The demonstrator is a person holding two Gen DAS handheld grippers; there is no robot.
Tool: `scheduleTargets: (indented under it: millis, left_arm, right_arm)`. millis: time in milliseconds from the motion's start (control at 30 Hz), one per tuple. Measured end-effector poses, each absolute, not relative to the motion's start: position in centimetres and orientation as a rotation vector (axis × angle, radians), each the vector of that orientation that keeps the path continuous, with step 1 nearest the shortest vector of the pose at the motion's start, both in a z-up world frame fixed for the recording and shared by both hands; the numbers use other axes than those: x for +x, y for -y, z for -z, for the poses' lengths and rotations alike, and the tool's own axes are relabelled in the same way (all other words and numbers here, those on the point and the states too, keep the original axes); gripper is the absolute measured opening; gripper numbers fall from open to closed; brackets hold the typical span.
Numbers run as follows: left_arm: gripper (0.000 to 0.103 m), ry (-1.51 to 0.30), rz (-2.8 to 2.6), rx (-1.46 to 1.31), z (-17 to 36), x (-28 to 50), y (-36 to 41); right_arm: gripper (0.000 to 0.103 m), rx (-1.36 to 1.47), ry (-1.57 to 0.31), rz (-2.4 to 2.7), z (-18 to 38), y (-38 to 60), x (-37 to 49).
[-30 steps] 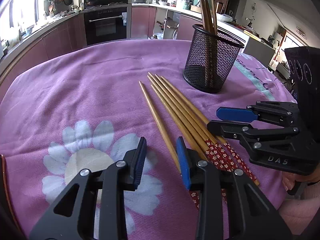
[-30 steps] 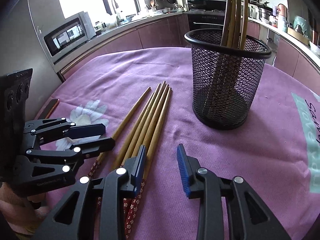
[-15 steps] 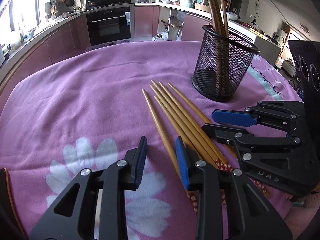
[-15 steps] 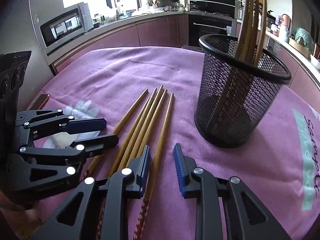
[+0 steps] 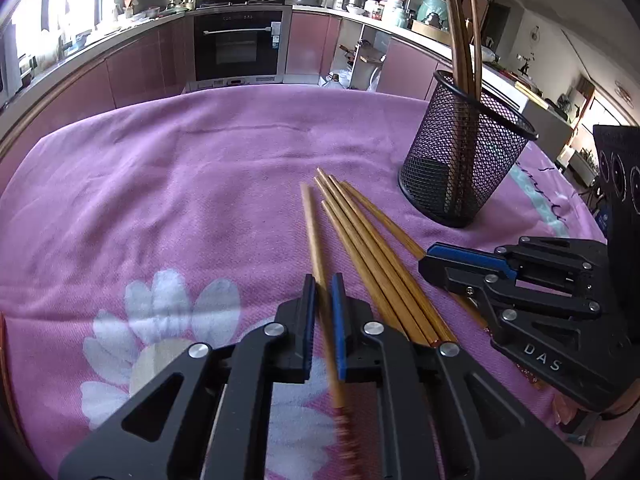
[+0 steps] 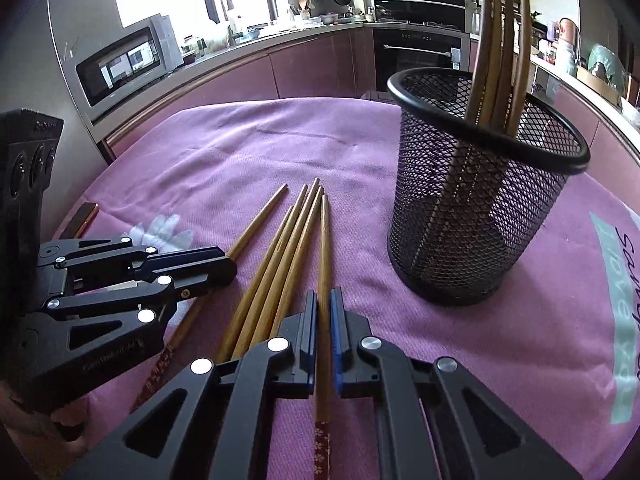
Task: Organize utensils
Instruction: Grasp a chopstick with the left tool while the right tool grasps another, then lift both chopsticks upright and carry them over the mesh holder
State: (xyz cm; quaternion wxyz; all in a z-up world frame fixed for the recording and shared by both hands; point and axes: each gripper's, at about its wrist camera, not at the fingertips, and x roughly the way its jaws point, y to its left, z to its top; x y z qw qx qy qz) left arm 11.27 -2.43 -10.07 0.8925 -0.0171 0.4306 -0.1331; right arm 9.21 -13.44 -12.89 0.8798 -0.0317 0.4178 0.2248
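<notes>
The left gripper (image 5: 324,296) has just been closing its jaws, and they now clench the leftmost chopstick (image 5: 311,232) of the row lying on the table (image 5: 160,184), which a pink cloth covers. The blue pads (image 5: 337,320) press that stick from both sides partway along its shaft, while its pointed tip reaches out ahead toward the far side of the table. The right gripper (image 6: 324,312) has likewise just been closing, and its jaws grip the rightmost chopstick (image 6: 324,240) of the same row, the red patterned end of the stick showing below the pads. Six loose bamboo chopsticks can be counted on the cloth: the two held ones at either edge and four loose chopsticks (image 6: 280,264) lying side by side between them, tips fanned a little toward the far side. One black mesh holder (image 6: 472,216) stands upright on the cloth, near the tips and to the right of the row. Inside it lean four darker wooden utensils (image 6: 500,40), their tops rising well above the rim. In the left wrist view the right gripper shows at the right edge, lying across the thick ends of the row.
</notes>
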Motion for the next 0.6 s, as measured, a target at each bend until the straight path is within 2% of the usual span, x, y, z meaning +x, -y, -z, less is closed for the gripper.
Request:
scheduleTargets:
  millis: [600]
  left_arm:
    - [0.008, -0.813, 0.4, -0.139, 5.6, 8.4, 0.7]
  right_arm:
    - [0.005, 0.064, -0.772, -0.581, 9.3, 16.4, 5.9]
